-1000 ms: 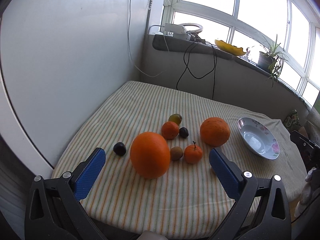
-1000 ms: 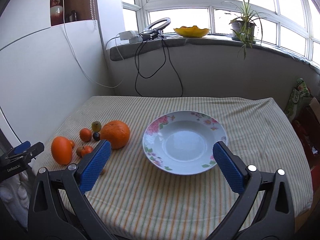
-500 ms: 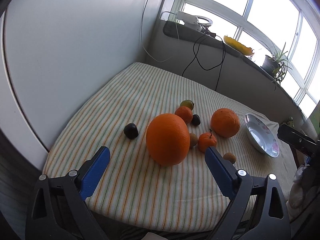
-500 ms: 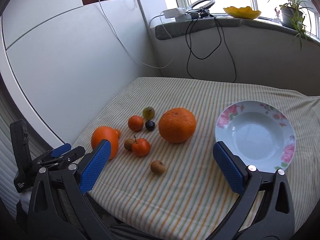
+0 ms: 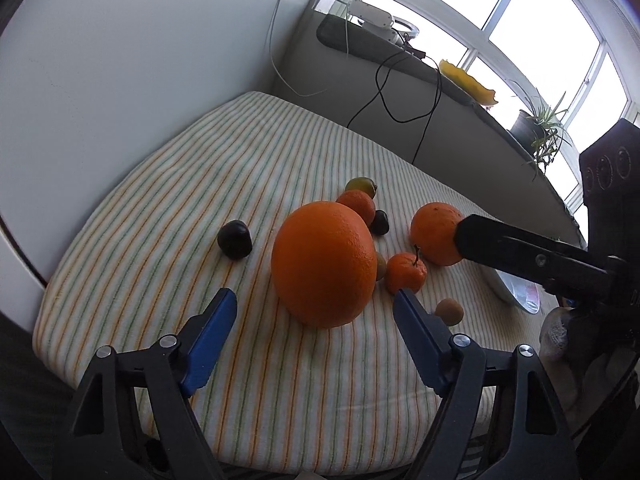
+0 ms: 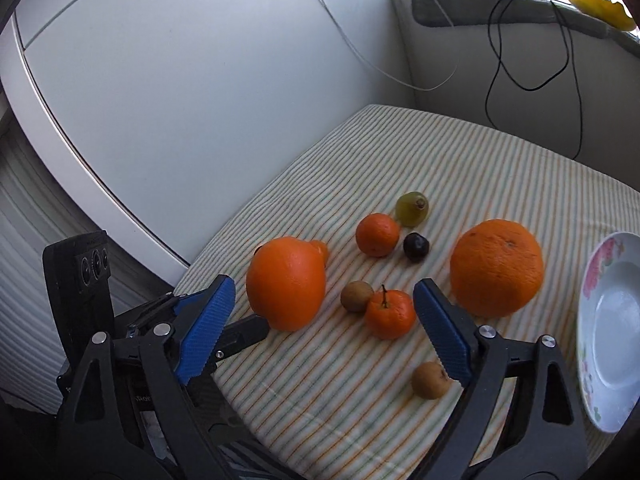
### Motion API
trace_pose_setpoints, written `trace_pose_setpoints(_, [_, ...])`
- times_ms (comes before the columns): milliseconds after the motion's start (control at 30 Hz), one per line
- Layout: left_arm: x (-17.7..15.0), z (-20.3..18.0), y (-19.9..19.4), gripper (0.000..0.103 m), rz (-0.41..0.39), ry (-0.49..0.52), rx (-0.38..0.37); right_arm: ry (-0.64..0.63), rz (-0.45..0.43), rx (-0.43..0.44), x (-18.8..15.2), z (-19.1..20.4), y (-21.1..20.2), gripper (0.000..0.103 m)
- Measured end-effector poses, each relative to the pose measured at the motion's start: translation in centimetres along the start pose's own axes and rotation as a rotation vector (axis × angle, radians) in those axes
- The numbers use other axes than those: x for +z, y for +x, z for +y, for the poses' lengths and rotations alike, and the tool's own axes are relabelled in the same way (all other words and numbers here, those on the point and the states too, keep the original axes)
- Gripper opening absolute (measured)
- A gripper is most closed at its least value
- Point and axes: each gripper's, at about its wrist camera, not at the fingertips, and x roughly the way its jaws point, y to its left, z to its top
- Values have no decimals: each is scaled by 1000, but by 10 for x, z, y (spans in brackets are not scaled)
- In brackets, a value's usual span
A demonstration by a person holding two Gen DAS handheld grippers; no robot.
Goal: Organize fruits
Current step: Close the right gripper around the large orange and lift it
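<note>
Several fruits lie on the striped tablecloth (image 5: 256, 152). A big smooth orange (image 5: 324, 262) sits just ahead of my open, empty left gripper (image 5: 314, 306); it also shows in the right wrist view (image 6: 286, 282). A second big orange (image 6: 496, 266), two tangerines (image 6: 390, 314) (image 6: 377, 234), two brown kiwis (image 6: 356, 296) (image 6: 430, 380), a green fruit (image 6: 412, 209) and dark plums (image 6: 416, 247) (image 5: 234, 239) lie around. My right gripper (image 6: 324, 326) is open and empty, over the stemmed tangerine and kiwi. The flowered plate (image 6: 612, 332) sits at right.
A white wall panel (image 5: 120, 60) borders the table's left side. A windowsill (image 5: 400, 52) with cables, a yellow bowl and a potted plant (image 5: 540, 128) runs behind. The table's near edge is close under both grippers.
Both grippers have moved closer to the fruit cluster. The right gripper swung left from the plate toward the fruits and now shows in the left wrist view. Fruits have not moved.
</note>
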Motion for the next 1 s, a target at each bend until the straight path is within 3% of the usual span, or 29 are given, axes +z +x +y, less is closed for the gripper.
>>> trace_pose_setpoints(167, [1, 6, 5, 76, 8, -25, -19, -6, 90, 61, 7, 6, 29, 77])
trace_pose_setpoints(600, [5, 13, 15, 76, 16, -42, -39, -26, 215, 122, 16, 16, 85, 76])
trace_pose_setpoints(900, [7, 11, 25, 75, 16, -48, -70, -62, 268, 113, 15, 25, 107, 76])
trace_pose_setpoints(1000, [8, 10, 27, 69, 20, -49, -96, -67, 283, 107, 15, 25, 112, 70])
